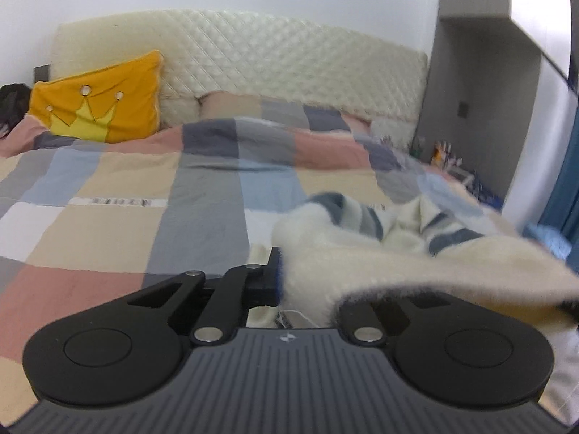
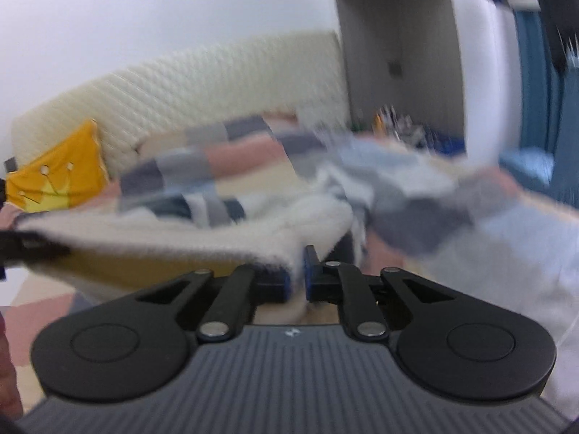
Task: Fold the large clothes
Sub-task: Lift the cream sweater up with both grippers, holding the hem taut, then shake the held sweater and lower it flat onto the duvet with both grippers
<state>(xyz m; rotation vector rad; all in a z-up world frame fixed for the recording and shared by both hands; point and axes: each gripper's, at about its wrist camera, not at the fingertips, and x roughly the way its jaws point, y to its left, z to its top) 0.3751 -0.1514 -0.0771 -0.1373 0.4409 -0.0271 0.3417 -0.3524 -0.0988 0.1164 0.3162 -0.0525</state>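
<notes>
A fluffy cream sweater with grey-blue stripes hangs stretched above the bed, its striped part bunched behind. My left gripper is shut on one end of its edge. Only the left finger shows; the cloth drapes over the right one. In the right wrist view the same sweater runs off to the left, blurred. My right gripper is shut on its other end, with cream cloth pinched between the blue pads. A dark shape at the left edge holds the far end.
The bed has a checked quilt in pink, beige, grey and blue. An orange crown cushion leans on the quilted cream headboard. A grey cabinet, small bedside items and a blue curtain stand right.
</notes>
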